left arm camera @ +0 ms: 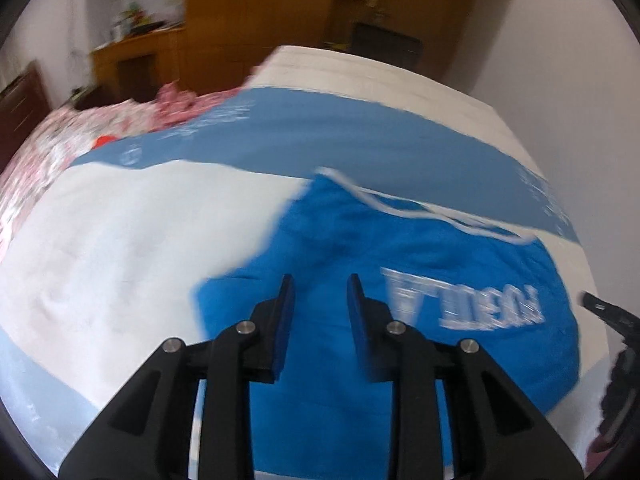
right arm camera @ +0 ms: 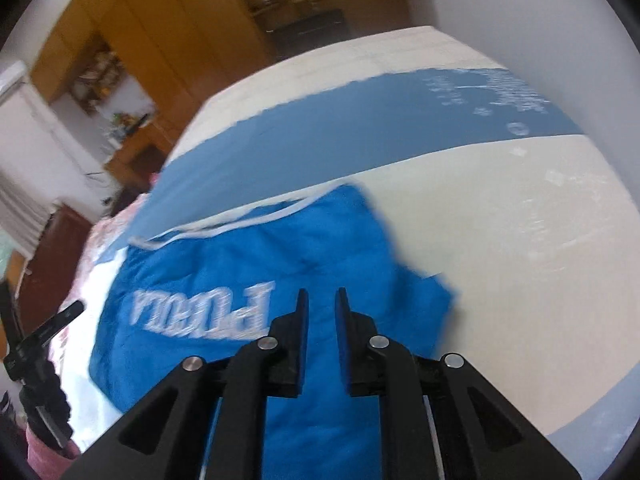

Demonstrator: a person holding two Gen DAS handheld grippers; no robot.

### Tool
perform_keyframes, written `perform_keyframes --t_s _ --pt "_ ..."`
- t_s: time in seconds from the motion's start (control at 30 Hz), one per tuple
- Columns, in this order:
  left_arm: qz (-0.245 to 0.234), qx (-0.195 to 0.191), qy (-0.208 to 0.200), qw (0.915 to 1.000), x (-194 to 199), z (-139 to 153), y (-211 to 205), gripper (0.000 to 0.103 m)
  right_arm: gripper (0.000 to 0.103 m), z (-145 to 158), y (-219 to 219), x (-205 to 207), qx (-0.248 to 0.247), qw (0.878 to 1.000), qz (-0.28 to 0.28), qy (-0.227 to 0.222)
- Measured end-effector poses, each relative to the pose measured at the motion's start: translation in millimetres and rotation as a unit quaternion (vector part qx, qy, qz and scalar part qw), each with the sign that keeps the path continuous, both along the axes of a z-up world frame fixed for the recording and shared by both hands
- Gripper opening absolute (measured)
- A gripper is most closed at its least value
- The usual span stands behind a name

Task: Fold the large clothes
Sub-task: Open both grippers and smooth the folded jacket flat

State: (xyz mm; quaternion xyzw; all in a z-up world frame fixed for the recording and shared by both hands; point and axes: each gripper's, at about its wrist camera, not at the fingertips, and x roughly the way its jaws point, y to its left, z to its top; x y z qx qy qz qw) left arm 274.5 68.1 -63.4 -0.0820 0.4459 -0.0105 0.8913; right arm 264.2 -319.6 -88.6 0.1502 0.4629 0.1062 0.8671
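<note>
Two grippers hang above one bed, and each camera shows its own. In the left wrist view, the left gripper [left arm camera: 320,292] has its fingers apart with a clear gap, and nothing is between them; only the cloth lying below shows through the gap. Under it lies the blue garment [left arm camera: 360,260], spread on the near part of the bed [left arm camera: 120,240], with its white-trimmed edge turned toward the far side and white letters [left arm camera: 464,300] facing up. It rests partly on the white sheet and reaches the blue band of the bedcover [left arm camera: 320,132] behind it. A floral quilt [left arm camera: 80,136] is bunched at the far left corner of the bed. The tip of the right gripper [left arm camera: 600,308] enters at the right edge of this view. In the right wrist view, the right gripper [right arm camera: 322,304] also has its fingers a little apart, narrower than the left, and they clamp nothing. The garment lies below and to the left of it, and one corner [right arm camera: 436,292] points toward the right side of the bed. The left gripper appears small at the left edge. Probably both grippers stand open over the cloth because one fold is laid down and flat, so the cloth needs no holding. The picture is blurred, so fine creases cannot be judged.
</note>
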Motion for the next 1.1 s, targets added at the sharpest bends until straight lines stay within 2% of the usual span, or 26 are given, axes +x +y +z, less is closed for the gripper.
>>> perform_keyframes --t_s 0.17,0.3,0.47,0.57,0.67,0.7,0.87,1.1 --pt "-0.049 0.007 0.014 0.9987 0.8 -35.1 -56.0 0.027 0.014 -30.2 28.4 -4.7 0.013 1.0 0.011 0.004" --pt "-0.063 0.025 0.037 0.997 -1.5 -74.1 -66.8 0.027 0.012 -55.4 36.1 -6.2 -0.008 1.0 0.01 0.0" --pt "-0.077 0.029 0.029 0.9962 -2.4 -97.7 -66.1 0.028 0.009 -75.0 46.5 -11.5 -0.04 0.999 0.023 -0.026" --pt "-0.078 0.042 0.03 0.9956 -0.2 -97.3 -63.2 0.027 0.009 -74.4 52.1 -8.9 -0.054 0.998 0.023 -0.023" --pt "-0.068 0.037 0.037 0.9963 -0.7 -87.4 -61.9 0.025 0.01 -63.8 47.8 -10.4 -0.042 0.999 0.018 -0.009" --pt "-0.063 0.03 0.034 0.997 -4.0 -79.6 -61.7 0.025 0.014 -55.0 44.4 -15.4 -0.028 0.999 0.013 -0.015" --pt "-0.083 0.012 -0.011 0.9964 -38.7 -52.2 -76.8 0.027 0.014 -29.7 53.5 -48.4 -0.012 0.998 0.038 -0.054" --pt "-0.097 0.02 0.012 0.995 -51.5 -86.7 -88.2 0.028 0.012 -64.1 60.6 -57.5 -0.011 0.999 0.041 -0.026"
